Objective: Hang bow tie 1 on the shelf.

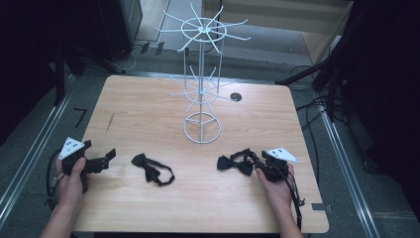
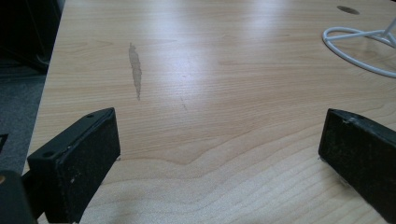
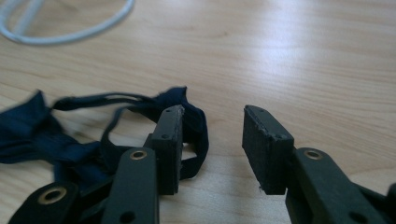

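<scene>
Two dark bow ties with straps lie on the wooden table (image 1: 148, 109). One bow tie (image 1: 151, 168) rests left of centre near the front. The other bow tie (image 1: 235, 163) lies at the front right, right at my right gripper (image 1: 256, 161). In the right gripper view that bow tie (image 3: 56, 135) has its strap looped around the left-hand jaw of my right gripper (image 3: 212, 140). The jaws stand apart, with bare wood showing in the gap. My left gripper (image 1: 106, 159) sits at the front left, apart from the nearer bow tie. The left gripper (image 2: 219, 140) is open wide over bare wood.
A tall white wire rack (image 1: 202, 74) with spoke arms stands on a ring base (image 1: 202, 128) at mid-table; the ring (image 2: 355, 46) lies ahead of the left gripper. A cable hole (image 1: 236, 96) is behind it. A scuff mark (image 2: 135, 70) marks the wood. Dark stands flank the table.
</scene>
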A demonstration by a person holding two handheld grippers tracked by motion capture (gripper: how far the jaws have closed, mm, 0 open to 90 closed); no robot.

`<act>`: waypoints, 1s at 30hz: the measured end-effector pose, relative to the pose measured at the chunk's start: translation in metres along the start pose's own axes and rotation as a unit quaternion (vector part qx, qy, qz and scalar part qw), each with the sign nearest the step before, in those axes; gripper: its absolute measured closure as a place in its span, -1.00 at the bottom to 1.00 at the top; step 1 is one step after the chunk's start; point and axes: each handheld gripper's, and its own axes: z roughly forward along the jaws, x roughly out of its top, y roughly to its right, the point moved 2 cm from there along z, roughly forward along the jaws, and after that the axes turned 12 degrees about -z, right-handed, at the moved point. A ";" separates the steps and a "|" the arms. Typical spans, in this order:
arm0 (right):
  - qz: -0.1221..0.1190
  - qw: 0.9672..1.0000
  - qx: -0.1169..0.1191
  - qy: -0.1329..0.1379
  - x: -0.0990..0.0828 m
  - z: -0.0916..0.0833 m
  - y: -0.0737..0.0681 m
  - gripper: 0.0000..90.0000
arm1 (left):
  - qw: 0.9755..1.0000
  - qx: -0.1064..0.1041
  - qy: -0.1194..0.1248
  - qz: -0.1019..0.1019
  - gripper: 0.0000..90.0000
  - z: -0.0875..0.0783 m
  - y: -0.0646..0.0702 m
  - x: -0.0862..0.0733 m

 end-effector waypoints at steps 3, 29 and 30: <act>0.012 1.000 -0.010 -0.010 0.001 0.003 0.001 0.41 | 1.000 0.000 0.000 0.000 -1.00 0.000 0.000 0.000; -0.013 0.999 -0.001 0.052 0.016 -0.012 -0.014 1.00 | 1.000 -0.005 0.002 -0.006 -1.00 0.000 -0.001 0.000; -0.012 0.998 -0.004 0.058 0.018 -0.015 -0.014 1.00 | 1.000 -0.008 0.002 -0.007 -1.00 0.000 -0.001 0.000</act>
